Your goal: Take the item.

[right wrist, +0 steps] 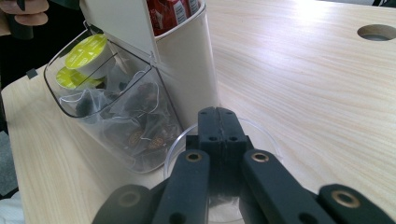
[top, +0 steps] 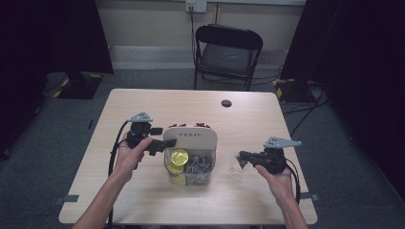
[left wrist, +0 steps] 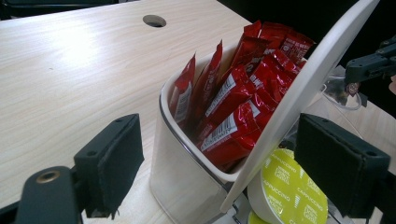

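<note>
black jaws of the right gripper (right wrist: 219, 135) pinch the clear cup (right wrist: 261, 140) rim near the table's front edge, while the left gripper (left wrist: 233, 163), jaws spread, straddles the organizer's lid (left wrist: 299, 93); next probably needs fetching a yellow capsule (right wrist: 86, 49).

A bare recording studio or lab: 1 light wooden table (top: 143, 102) on grey carpet (top: 57, 138), black curtains (top: 47, 33) at both sides, a folding chair (top: 228, 52), floor cables (top: 305, 112).

high view: overhead, facing forward-down | gripper views: close, opposite sides, sharing the organizer box (top: 191, 138)
</note>
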A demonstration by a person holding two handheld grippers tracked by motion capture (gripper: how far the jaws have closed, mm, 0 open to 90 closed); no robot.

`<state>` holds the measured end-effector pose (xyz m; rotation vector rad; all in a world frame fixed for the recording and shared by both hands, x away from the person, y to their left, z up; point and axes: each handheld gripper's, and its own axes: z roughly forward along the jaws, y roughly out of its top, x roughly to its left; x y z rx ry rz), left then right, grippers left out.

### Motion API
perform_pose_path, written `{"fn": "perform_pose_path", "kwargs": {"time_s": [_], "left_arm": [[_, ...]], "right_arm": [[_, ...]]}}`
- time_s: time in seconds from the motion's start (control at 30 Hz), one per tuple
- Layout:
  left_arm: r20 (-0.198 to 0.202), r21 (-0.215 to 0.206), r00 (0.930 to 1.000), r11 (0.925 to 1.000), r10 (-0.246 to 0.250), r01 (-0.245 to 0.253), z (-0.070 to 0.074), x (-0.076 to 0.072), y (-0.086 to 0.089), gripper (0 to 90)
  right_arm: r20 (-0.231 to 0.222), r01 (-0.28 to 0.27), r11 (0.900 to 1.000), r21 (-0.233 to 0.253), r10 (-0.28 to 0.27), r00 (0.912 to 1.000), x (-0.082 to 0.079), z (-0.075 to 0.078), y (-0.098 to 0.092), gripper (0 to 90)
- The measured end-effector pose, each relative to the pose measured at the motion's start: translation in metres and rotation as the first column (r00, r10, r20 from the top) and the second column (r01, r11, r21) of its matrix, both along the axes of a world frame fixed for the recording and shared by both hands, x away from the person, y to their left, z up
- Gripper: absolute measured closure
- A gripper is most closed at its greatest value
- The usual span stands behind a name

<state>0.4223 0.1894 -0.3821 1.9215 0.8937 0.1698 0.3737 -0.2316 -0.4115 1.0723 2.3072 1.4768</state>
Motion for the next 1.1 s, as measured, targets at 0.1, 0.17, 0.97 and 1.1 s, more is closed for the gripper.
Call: {"fn": "perform_pose_path", "kwargs": {"time_s": [0.1, 0.17, 0.97, 1.1], "left_arm": [[-0.004, -0.007, 1.0000, 1.0000, 0.000, 0.000, 0.000, 0.000, 0.000, 15.3], [-0.001, 0.000, 1.0000, 1.0000, -0.003, 0.003, 0.000, 0.000, 0.000, 15.3], [-0.009, -0.001, 1.0000, 1.0000, -0.004, 0.004, -0.001, 0.000, 0.000, 15.5], [-0.009, -0.003, 1.0000, 1.0000, 0.002, -0.002, 0.000, 0.000, 0.001, 15.6]], "right_arm": [[0.001, 0.005, 1.000, -0.001, -0.005, 1.0000, 0.000, -0.001, 0.000, 87.2], [0.001, 0.005, 1.000, -0.008, -0.005, 1.0000, 0.000, -0.002, 0.001, 84.9], [0.023, 0.066, 0.998, 0.010, -0.067, 0.9975, -0.011, 0.004, -0.012, 64.9], [0.027, 0.090, 0.996, 0.005, -0.090, 0.9956, -0.020, 0.002, -0.025, 61.3]]}}
